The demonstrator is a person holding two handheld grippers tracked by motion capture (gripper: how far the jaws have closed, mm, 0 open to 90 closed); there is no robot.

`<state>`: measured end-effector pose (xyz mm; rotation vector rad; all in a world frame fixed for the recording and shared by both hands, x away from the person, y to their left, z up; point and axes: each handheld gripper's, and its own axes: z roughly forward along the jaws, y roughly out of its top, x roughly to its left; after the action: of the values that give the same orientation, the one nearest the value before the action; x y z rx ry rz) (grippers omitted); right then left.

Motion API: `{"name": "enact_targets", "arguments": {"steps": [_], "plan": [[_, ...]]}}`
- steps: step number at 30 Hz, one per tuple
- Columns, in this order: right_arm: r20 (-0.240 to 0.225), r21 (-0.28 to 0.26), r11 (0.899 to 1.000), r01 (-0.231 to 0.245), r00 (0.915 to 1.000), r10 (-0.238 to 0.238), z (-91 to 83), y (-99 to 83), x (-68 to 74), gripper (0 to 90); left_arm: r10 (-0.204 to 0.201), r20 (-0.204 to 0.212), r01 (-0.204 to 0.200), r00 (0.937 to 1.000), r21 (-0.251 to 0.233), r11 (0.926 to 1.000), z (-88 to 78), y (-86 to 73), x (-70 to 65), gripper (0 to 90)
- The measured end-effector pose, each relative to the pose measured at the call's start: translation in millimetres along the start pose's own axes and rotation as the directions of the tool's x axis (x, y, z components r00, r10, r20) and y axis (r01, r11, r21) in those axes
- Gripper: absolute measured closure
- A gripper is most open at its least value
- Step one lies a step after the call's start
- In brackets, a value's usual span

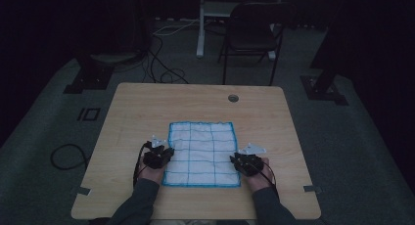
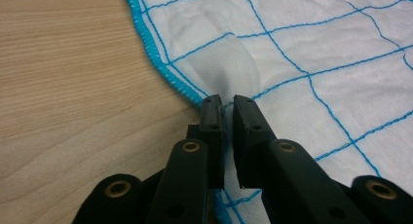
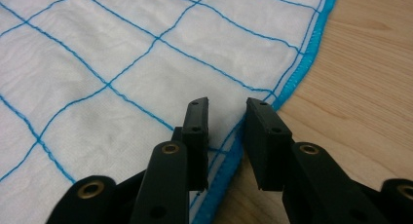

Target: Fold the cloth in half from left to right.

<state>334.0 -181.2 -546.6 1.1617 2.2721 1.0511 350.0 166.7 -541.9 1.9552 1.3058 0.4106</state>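
A white cloth [image 1: 203,154] with a blue grid and blue hem lies flat on the wooden table [image 1: 147,107]. My left gripper [image 1: 159,156] is at the cloth's left edge. In the left gripper view it [image 2: 224,103] is shut on the cloth [image 2: 292,44], pinching the hem so the fabric puckers into a small ridge. My right gripper [image 1: 246,162] sits at the right edge. In the right gripper view it [image 3: 226,109] is open, its jaws straddling the blue hem of the cloth [image 3: 122,63], which lies flat between them.
A round cable hole [image 1: 233,98] is in the table's far side. Beyond the table stand a dark folding chair [image 1: 252,34] and a white stand leg [image 1: 200,24], with cables on the floor [image 1: 161,68]. Bare wood surrounds the cloth.
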Motion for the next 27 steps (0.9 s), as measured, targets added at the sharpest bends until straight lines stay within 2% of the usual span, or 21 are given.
{"name": "enact_targets", "arguments": {"steps": [7,9,16,23,27], "plan": [[-0.009,-0.023,1.0,0.0,1.0,0.0,-2.3,1.0,0.9,66.1,-0.023,-0.014,0.023,0.9996,-0.002,0.9997,-6.2,-3.4,11.4,85.0],[-0.009,-0.03,1.0,0.002,1.0,-0.002,-3.1,1.4,1.3,64.4,-0.042,-0.015,0.041,0.999,-0.003,0.9991,-8.8,-5.0,16.1,85.0],[-0.008,-0.032,0.999,0.004,1.0,-0.004,-3.8,1.3,1.0,63.7,-0.078,-0.026,0.078,0.9966,-0.003,0.9969,-14.2,-6.6,30.6,85.0],[0.003,-0.013,1.0,0.008,1.0,-0.008,-2.3,0.8,1.1,63.7,-0.083,-0.029,0.083,0.9961,-0.001,0.9965,-13.2,-4.6,31.7,85.1],[0.003,-0.022,1.0,0.001,1.0,-0.001,-3.9,0.9,0.1,63.3,-0.086,-0.018,0.086,0.9961,-0.003,0.9963,-13.7,-3.9,31.6,85.4]]}}
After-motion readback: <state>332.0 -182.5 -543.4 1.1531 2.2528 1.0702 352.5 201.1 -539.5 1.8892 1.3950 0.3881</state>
